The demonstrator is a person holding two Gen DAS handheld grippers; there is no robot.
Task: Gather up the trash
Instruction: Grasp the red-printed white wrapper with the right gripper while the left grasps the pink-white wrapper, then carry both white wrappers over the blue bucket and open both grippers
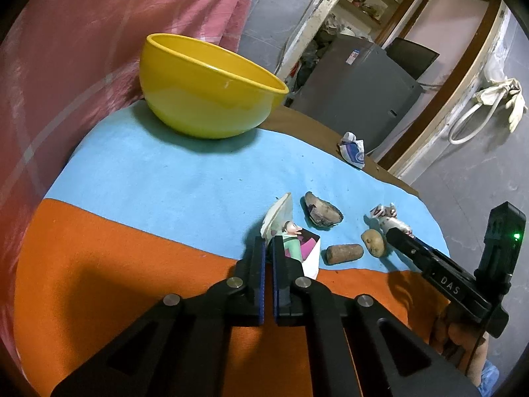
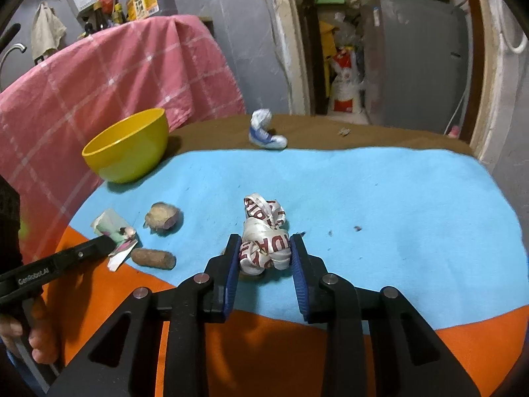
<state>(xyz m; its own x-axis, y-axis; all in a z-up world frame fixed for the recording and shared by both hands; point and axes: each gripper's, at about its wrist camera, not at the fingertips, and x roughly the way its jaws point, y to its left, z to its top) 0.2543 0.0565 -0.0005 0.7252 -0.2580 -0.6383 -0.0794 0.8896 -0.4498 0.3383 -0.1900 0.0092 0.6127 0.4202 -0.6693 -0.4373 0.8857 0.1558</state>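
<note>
you had the left gripper (image 1: 268,248) pinched narrow on the cartoon wrapper (image 1: 292,238) and the right gripper (image 2: 264,254) clamping the crumpled tape wad (image 2: 264,231), both well short of the yellow bowl (image 1: 205,89), so a clean lift before swinging over looked wisest.

Table (image 2: 380,132) under blue-orange cloth (image 2: 396,198): yellow bowl (image 2: 129,152), wrappers, vegetable scraps
</note>
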